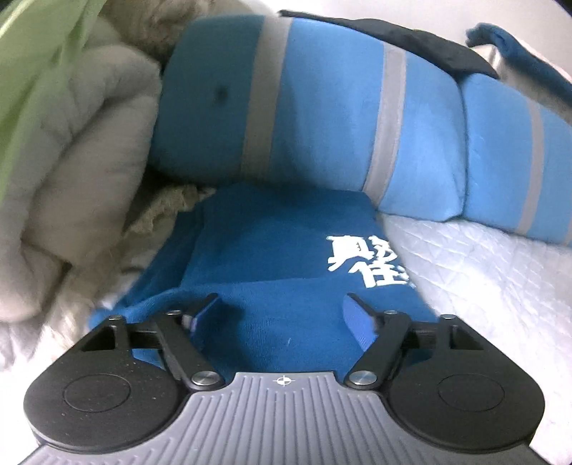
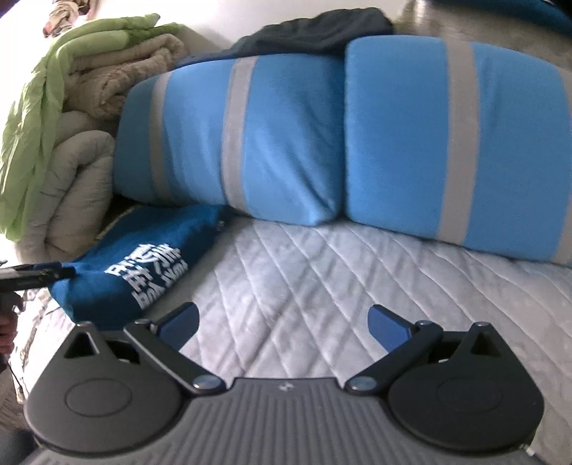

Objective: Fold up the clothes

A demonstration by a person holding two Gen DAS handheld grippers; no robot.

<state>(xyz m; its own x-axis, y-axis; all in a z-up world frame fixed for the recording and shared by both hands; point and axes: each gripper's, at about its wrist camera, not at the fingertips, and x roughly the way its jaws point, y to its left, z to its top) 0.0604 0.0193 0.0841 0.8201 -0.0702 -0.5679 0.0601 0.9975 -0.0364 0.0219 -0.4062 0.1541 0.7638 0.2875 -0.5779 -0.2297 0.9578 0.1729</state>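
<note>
A folded dark blue garment (image 1: 279, 243) with white printed characters lies on the quilted white bed cover (image 1: 482, 279), its far end against the pillows. My left gripper (image 1: 282, 314) hovers open right over its near end, fingers spread with only cloth below them. In the right wrist view the same garment (image 2: 143, 257) lies at the left, and the tip of the left gripper (image 2: 39, 273) touches its near corner. My right gripper (image 2: 282, 327) is open above bare quilt (image 2: 321, 272), to the right of the garment.
Two light blue pillows with grey stripes (image 2: 357, 125) lie across the back. A dark garment (image 2: 321, 28) sits on top of them. Rolled beige bedding (image 1: 78, 161) and a green blanket (image 2: 43, 100) are stacked at the left. Another blue cloth (image 1: 518, 50) shows far right.
</note>
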